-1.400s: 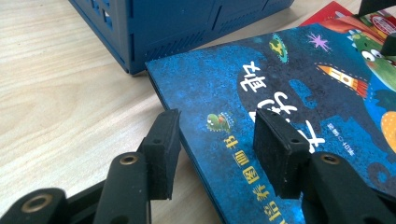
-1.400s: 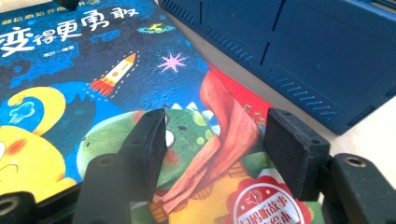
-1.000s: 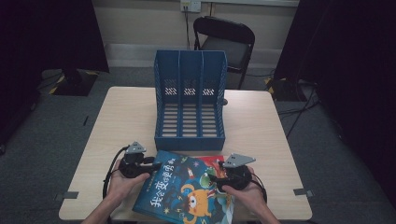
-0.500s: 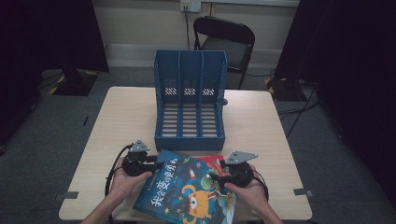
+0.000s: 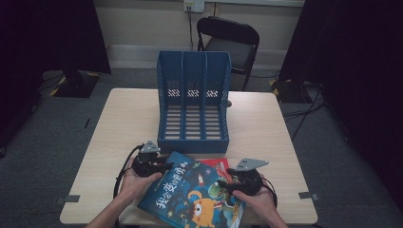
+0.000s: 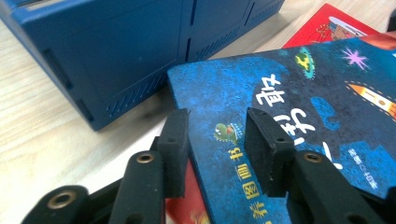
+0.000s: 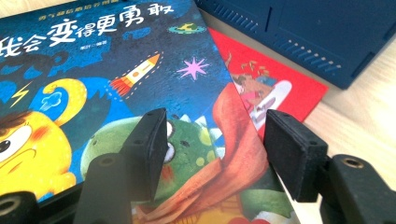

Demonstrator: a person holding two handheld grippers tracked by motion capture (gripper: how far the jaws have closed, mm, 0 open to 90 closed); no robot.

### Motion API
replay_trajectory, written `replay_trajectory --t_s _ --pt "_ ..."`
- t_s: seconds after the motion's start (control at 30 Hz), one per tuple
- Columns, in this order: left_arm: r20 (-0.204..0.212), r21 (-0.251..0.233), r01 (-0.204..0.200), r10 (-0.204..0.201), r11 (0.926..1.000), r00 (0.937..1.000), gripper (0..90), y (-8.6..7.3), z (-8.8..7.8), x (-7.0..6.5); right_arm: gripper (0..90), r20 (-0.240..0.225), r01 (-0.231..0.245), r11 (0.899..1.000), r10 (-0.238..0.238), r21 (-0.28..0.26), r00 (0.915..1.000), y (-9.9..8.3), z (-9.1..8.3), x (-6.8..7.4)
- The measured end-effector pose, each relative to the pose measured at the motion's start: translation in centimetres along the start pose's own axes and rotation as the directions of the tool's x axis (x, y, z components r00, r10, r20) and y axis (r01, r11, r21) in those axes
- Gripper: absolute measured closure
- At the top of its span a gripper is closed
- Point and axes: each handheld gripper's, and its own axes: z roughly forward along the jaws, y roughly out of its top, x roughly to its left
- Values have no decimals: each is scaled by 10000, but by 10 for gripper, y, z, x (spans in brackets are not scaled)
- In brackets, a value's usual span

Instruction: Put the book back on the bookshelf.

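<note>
A blue picture book [image 5: 195, 197] lies at the table's front edge, on top of a red book [image 5: 216, 166]. My left gripper [image 5: 164, 167] is at its left edge. In the left gripper view the jaws [image 6: 217, 149] straddle that edge of the blue book [image 6: 299, 121]. They have just been closing, and a gap still shows at the pads. My right gripper [image 5: 222, 185] is at the book's right side. Its jaws [image 7: 217, 149] have also been closing, one pad over the blue cover [image 7: 116, 60] and one over the red book [image 7: 280, 88], neither pressing.
A blue three-slot file organizer [image 5: 193, 118] stands in the middle of the wooden table [image 5: 266, 128], just behind the books. A black chair [image 5: 230, 42] is behind the table's far edge. Bare tabletop lies on both sides of the organizer.
The left gripper has moved a little to the right, onto the blue book's left edge. The right gripper and the books have stayed in place.
</note>
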Motion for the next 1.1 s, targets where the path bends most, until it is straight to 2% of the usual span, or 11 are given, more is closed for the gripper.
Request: replay_trajectory --t_s 0.2,0.3,0.33,0.5,0.6,0.63,0.73,0.77,0.93,1.03,1.1 --pt "2 90 -131 131 9999 9999 665 11 9 -3 455 285 -32 10000 30 59 9996 -7 -11 6" --pt "28 12 -133 133 9999 9999 739 12 11 -2 494 293 -112 9999 111 35 9995 -11 -17 6" --pt "203 -136 83 -80 9999 9998 737 13 14 -1 504 278 -96 9999 94 65 9996 -12 -18 7" --pt "557 9 56 -57 10000 9984 684 12 11 0 545 111 -48 9997 45 259 9999 -9 -20 5" --pt "807 -87 -69 75 9999 9967 680 4 -6 -1 570 44 46 9999 -46 125 10000 1 -17 2" --pt "807 -87 -69 75 9999 9967 680 4 -6 -1 570 44 46 9999 -46 125 10000 1 -17 2" --pt "866 -122 -286 295 9995 9958 680 -12 -27 -4 593 -195 165 9997 -169 -199 9997 21 -8 2" --pt "866 -122 -286 295 9995 9958 680 -12 -27 -4 593 -195 165 9997 -169 -199 9997 21 -8 2" --pt "926 -308 90 -62 9995 9957 715 -34 -49 0 582 -407 365 9993 -364 33 9985 35 13 5" --pt "1021 -33 349 -344 9994 9942 720 -49 -62 2 536 -565 445 9978 -418 482 9975 36 28 8" --pt "1020 21 332 -332 9994 9942 713 -54 -65 2 534 -546 435 9980 -409 461 9977 37 29 8"
